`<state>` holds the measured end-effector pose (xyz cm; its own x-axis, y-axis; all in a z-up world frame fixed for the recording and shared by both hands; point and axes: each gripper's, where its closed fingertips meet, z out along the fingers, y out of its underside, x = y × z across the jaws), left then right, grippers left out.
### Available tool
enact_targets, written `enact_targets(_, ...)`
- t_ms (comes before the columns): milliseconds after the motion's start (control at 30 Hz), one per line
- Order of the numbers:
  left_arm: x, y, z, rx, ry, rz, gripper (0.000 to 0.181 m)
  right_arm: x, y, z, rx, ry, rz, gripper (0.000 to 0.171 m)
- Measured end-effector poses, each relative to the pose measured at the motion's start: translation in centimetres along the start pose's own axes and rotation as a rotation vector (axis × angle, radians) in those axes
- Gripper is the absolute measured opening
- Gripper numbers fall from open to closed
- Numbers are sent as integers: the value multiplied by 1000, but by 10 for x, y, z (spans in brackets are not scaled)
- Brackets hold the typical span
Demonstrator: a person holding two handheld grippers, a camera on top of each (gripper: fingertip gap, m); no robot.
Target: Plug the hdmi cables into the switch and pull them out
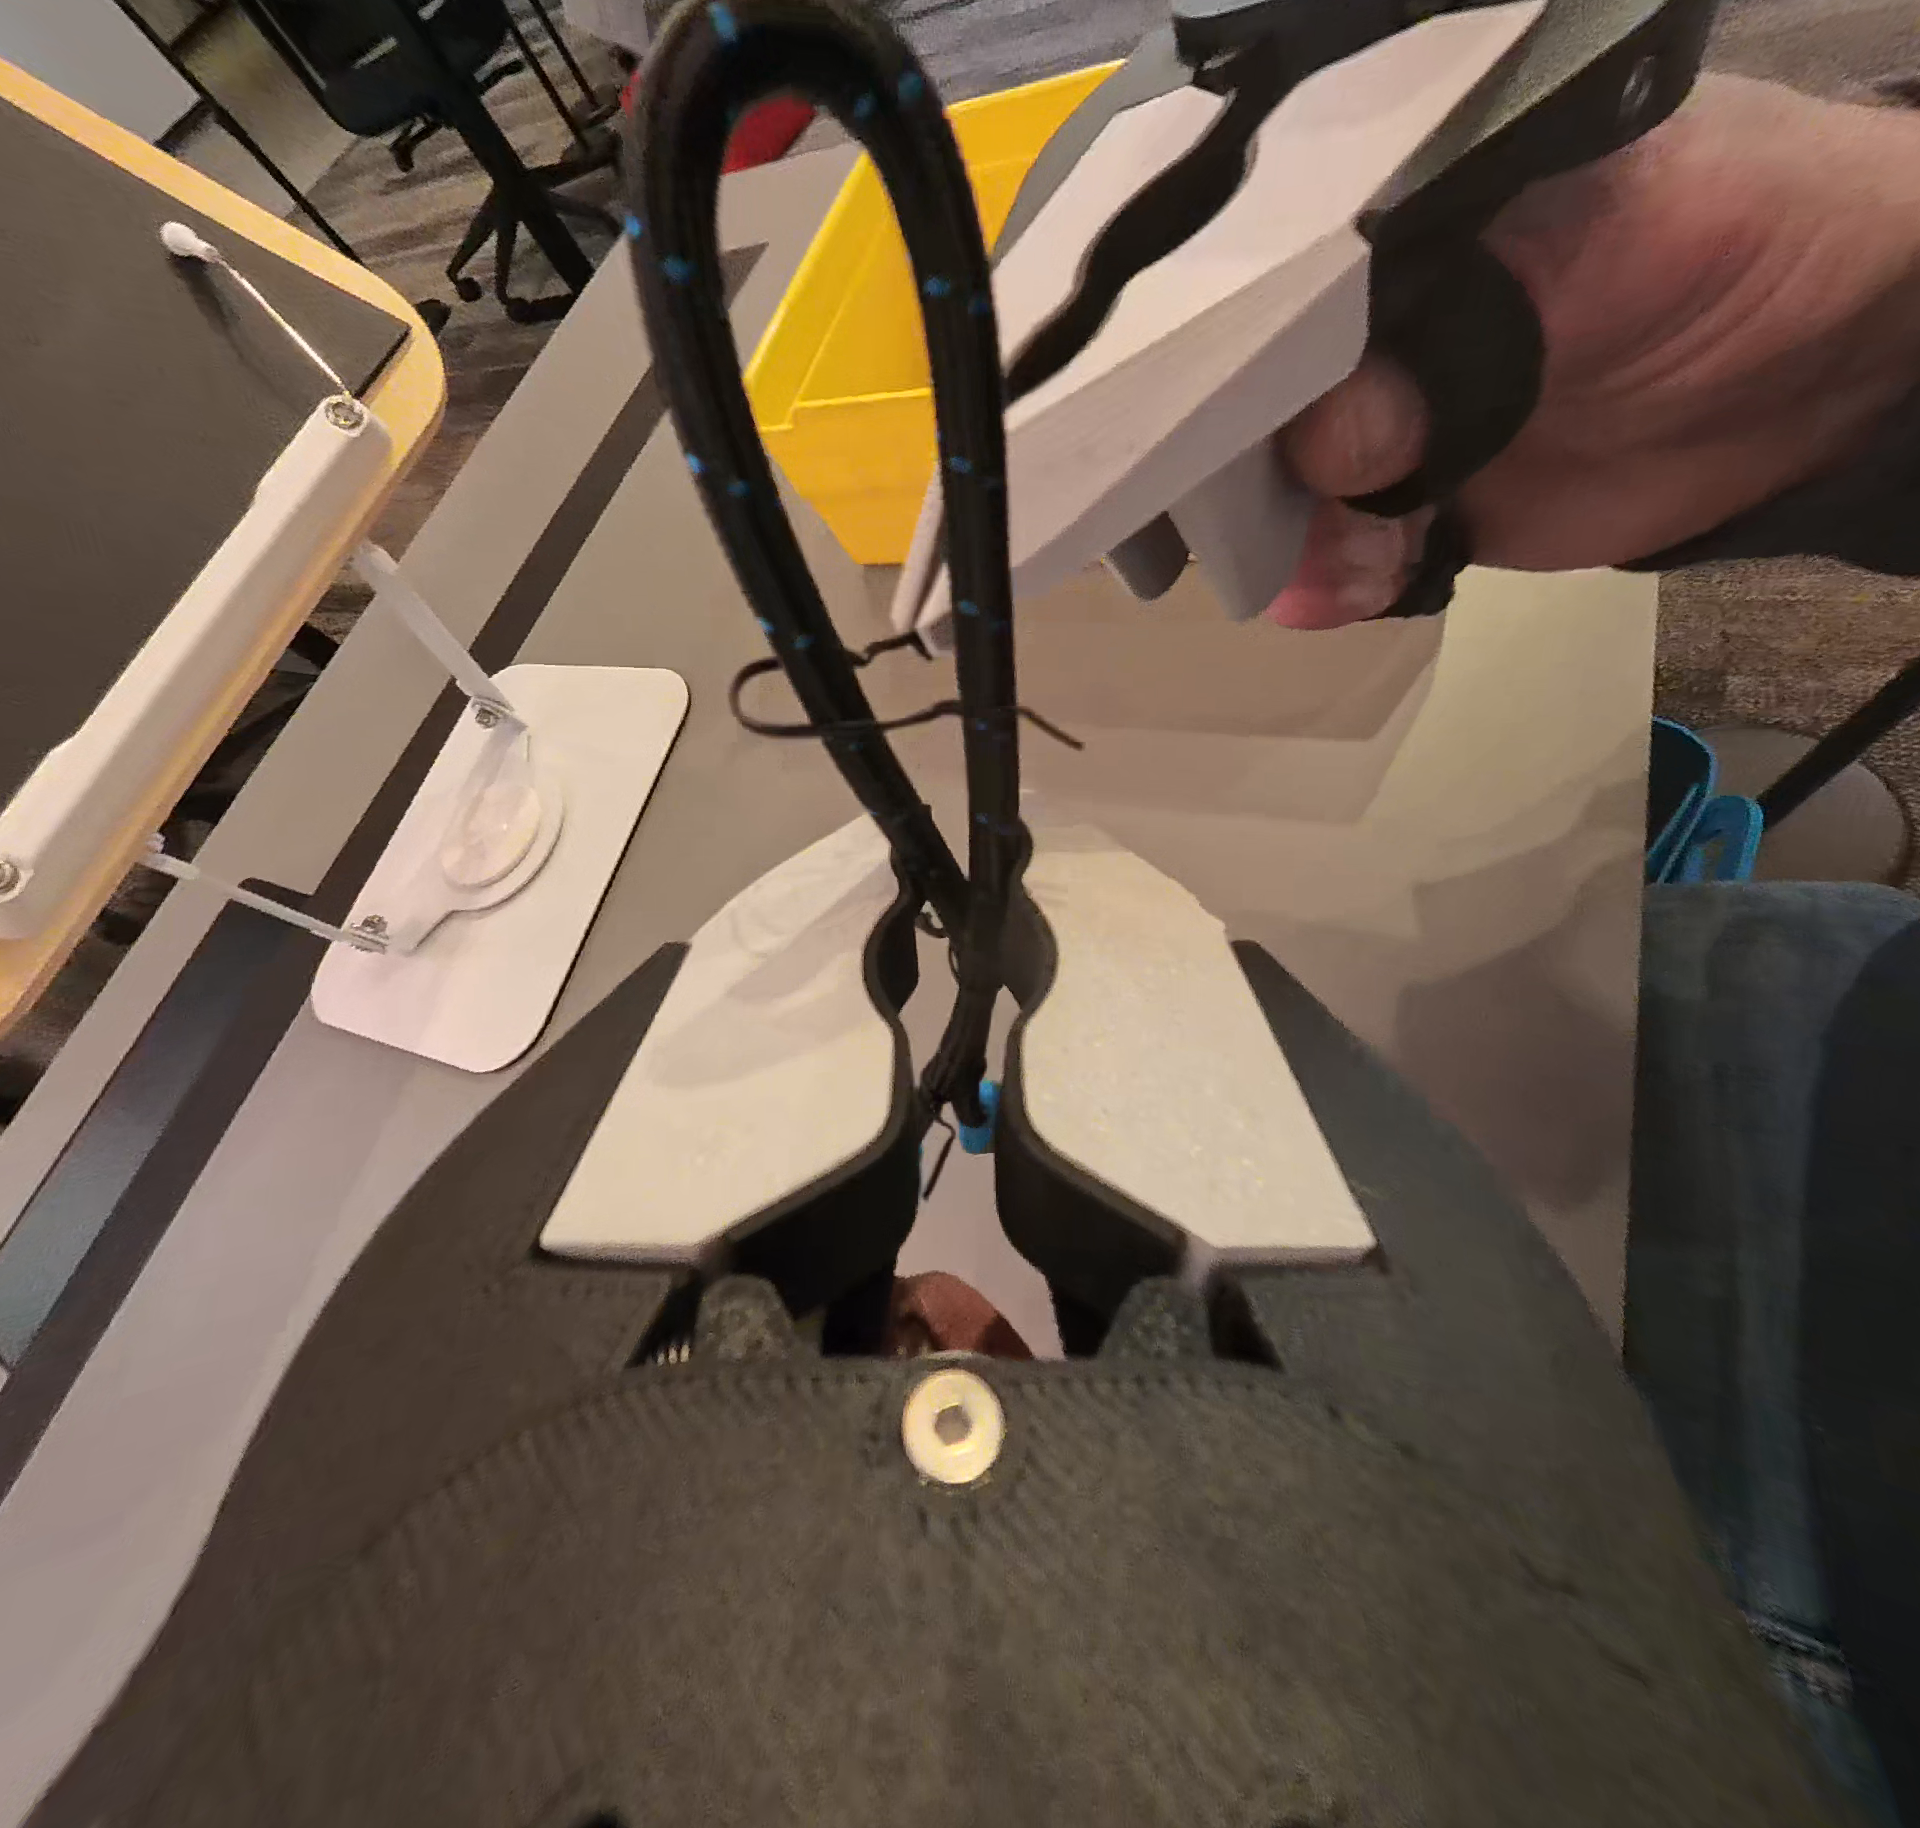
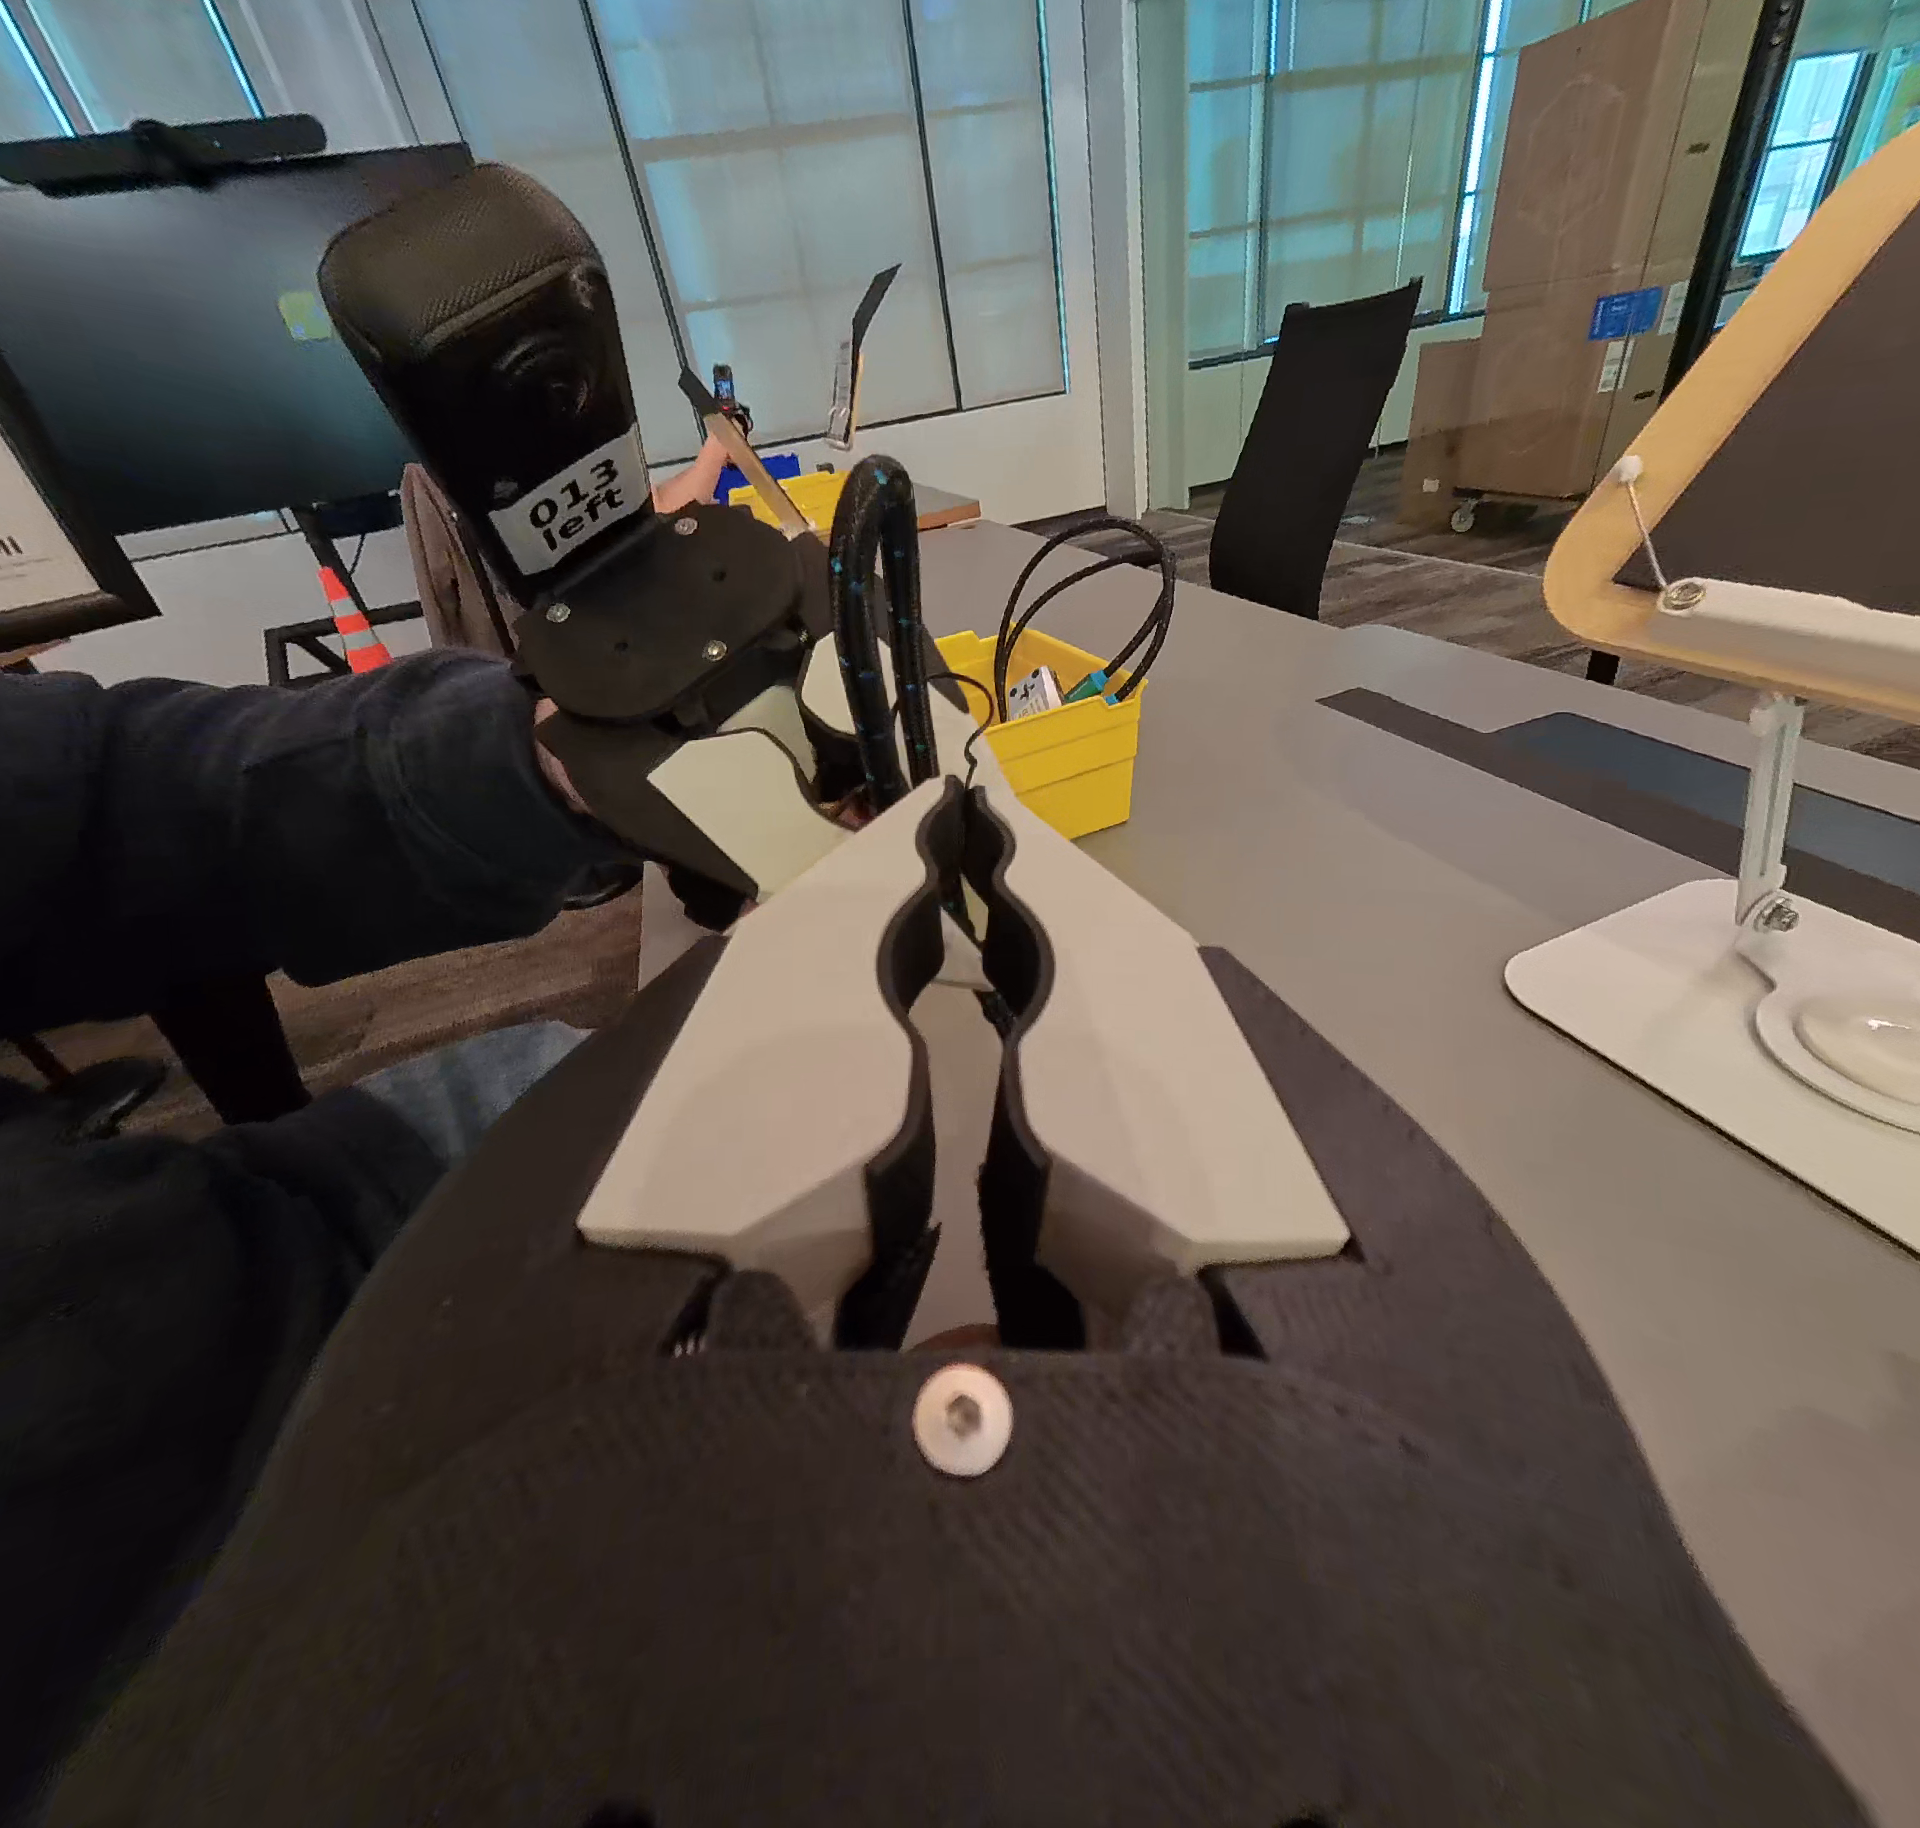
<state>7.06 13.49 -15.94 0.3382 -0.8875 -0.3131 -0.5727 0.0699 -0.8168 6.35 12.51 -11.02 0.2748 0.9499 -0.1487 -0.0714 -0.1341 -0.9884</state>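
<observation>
A coiled black HDMI cable with blue flecks (image 1: 810, 324) stands up as a tall loop. My left gripper (image 1: 961, 911) is shut on the bundle's lower end, near a blue connector part (image 1: 977, 1118). A thin black twist tie (image 1: 831, 729) wraps the bundle just above my fingers. My right gripper (image 2: 961, 796) is shut, and the tie's loose end (image 2: 961, 739) runs between its fingertips. The right gripper also shows in the left wrist view (image 1: 920, 625), held by a hand, with its tip at the tie. The cable loop (image 2: 878, 573) and left gripper (image 2: 831, 739) show in the right wrist view. I see no switch.
A yellow bin (image 2: 1070, 760) holding another black cable (image 2: 1091, 573) and small items stands on the grey table (image 2: 1351, 843) behind the grippers; it also shows in the left wrist view (image 1: 852, 376). A white stand base (image 1: 499, 864) carries a tilted wood-edged board (image 1: 156, 324) at the left. One gripper's finger ends stand about 4 cm off the other's.
</observation>
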Motion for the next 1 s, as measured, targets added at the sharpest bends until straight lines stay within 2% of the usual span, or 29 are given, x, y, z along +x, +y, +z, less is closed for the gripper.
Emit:
enact_targets(233,-5,-2,0,1,-56,24,9,-3,0,-7,-17,-48,2,0)
enact_targets(467,-14,-7,-1,-46,-156,141,8,-6,6,-7,-33,-77,-10,0)
enact_targets(733,-32,-12,-14,-291,-269,413,8,-5,-5,-10,47,-68,-29,0)
enact_targets(900,-44,-27,-24,-393,-316,547,7,-7,-13,-13,103,-79,-22,12)
enact_targets(1000,-49,-34,-28,-440,-333,608,7,-6,-17,-14,121,-72,-6,29)
